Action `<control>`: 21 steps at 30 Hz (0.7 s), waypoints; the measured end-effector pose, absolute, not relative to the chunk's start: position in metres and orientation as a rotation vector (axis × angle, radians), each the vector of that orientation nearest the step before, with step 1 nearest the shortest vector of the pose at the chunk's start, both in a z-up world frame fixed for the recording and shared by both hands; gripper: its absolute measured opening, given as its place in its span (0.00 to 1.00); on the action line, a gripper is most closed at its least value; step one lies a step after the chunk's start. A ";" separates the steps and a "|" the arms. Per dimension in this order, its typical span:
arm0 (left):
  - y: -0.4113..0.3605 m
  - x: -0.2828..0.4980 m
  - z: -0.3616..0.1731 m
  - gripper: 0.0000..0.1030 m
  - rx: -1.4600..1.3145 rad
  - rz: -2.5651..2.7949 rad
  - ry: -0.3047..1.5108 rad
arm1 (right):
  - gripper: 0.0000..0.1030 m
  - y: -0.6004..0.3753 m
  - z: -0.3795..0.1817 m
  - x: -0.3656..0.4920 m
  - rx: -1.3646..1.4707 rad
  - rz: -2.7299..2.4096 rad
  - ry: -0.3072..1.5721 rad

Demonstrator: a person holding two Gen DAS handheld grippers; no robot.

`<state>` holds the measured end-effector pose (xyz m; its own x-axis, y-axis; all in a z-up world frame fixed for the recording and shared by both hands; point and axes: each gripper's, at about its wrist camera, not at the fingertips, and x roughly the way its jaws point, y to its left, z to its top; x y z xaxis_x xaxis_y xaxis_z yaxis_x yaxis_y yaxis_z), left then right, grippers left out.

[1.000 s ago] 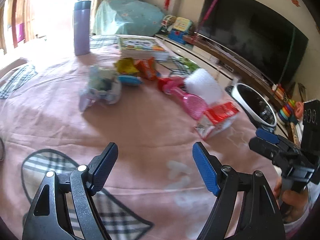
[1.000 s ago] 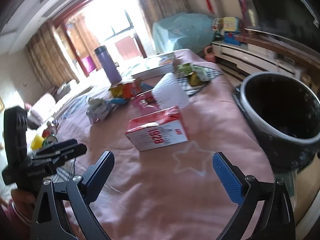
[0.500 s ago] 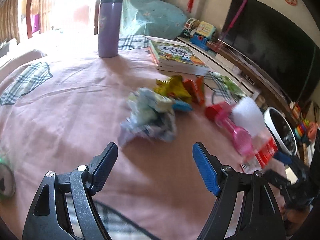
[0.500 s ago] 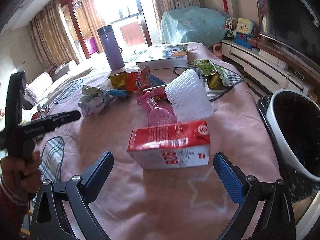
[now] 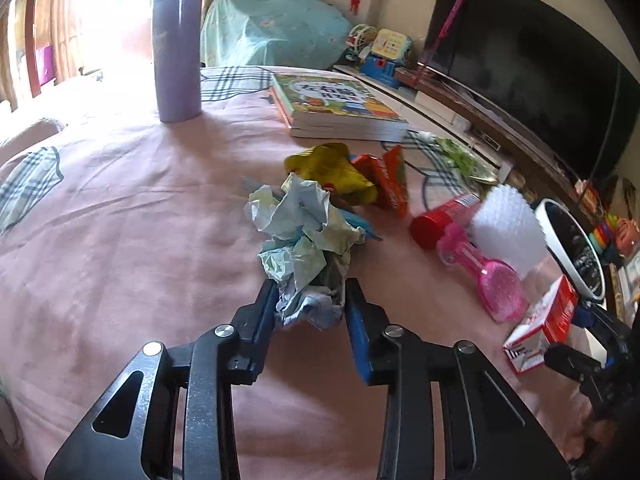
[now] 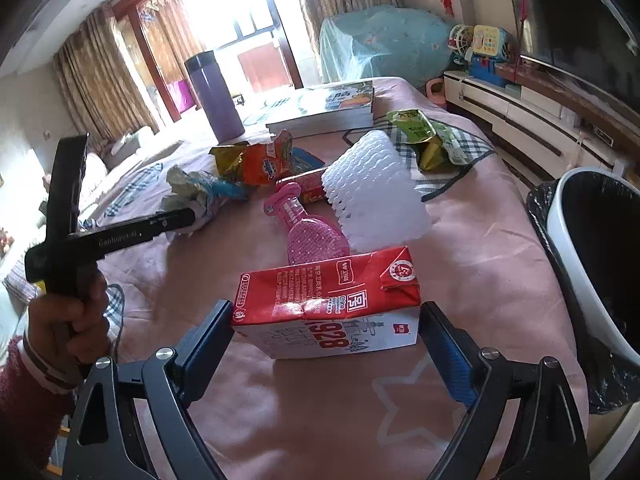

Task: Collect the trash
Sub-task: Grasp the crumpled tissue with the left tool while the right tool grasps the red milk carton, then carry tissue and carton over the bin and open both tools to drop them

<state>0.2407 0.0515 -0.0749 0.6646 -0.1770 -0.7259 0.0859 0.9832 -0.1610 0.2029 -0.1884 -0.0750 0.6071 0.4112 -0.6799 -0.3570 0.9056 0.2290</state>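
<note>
A crumpled wad of pale blue-green paper [image 5: 306, 240] lies on the pink tablecloth. My left gripper [image 5: 310, 300] is shut on its near end. A red and white drink carton [image 6: 328, 304] lies on its side; my right gripper [image 6: 326, 320] has a pad at each end of it, and I cannot tell whether they press it. The carton also shows in the left wrist view [image 5: 542, 326]. The left gripper on the paper wad [image 6: 188, 196] shows in the right wrist view. A black-lined white bin [image 6: 600, 256] stands at the table's right edge.
Beyond the carton lie a pink hairbrush [image 6: 308, 232], a white foam net [image 6: 372, 188], a red can [image 5: 440, 216], orange and yellow snack wrappers [image 5: 348, 176] and a green wrapper [image 6: 424, 140]. A purple flask [image 5: 178, 48] and stacked books [image 5: 340, 108] stand farther back.
My left gripper moved forward to the paper wad and shut on it. My right gripper moved forward so the carton sits between its pads, which have narrowed.
</note>
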 end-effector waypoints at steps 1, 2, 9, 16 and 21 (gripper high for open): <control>0.050 0.236 -0.074 0.28 -0.123 -0.155 0.830 | 0.90 -0.189 -0.074 0.201 0.075 0.444 0.801; 0.048 0.231 -0.073 0.27 -0.132 -0.161 0.829 | 0.90 -0.192 -0.073 0.197 0.083 0.445 0.796; 0.020 0.193 -0.059 0.27 -0.149 -0.239 0.799 | 0.90 -0.215 -0.059 0.180 0.144 0.431 0.759; -0.019 0.170 -0.044 0.26 -0.155 -0.342 0.783 | 0.90 -0.250 -0.048 0.165 0.201 0.380 0.719; -0.050 0.163 -0.040 0.26 -0.127 -0.400 0.784 | 0.90 -0.276 -0.043 0.154 0.235 0.327 0.697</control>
